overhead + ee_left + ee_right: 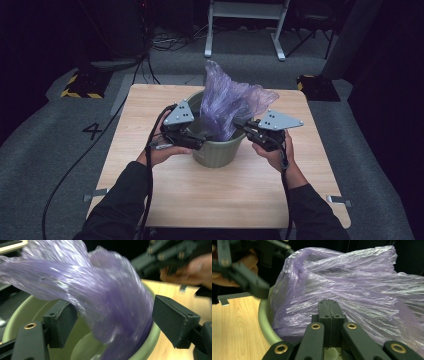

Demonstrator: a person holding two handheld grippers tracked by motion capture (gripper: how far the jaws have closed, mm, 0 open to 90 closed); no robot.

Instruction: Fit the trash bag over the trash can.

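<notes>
Crinkled purple plastic bag (227, 102) sits half inside the round olive-green bin (216, 152) on the worktop. Left claw (110, 322) spread around it; right claw (329, 315) pressed together, apparently pinching film. Light, limp, slippery: grip bunched edge.

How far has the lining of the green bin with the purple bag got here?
Done: the purple bag sits partly inside the green bin. In hand: the right tongs are shut, apparently on the film, though the pinch is hard to see; the left tongs are open, with the film between their pads. Left: most of the bag stands above the rim, not yet folded over it.
</notes>
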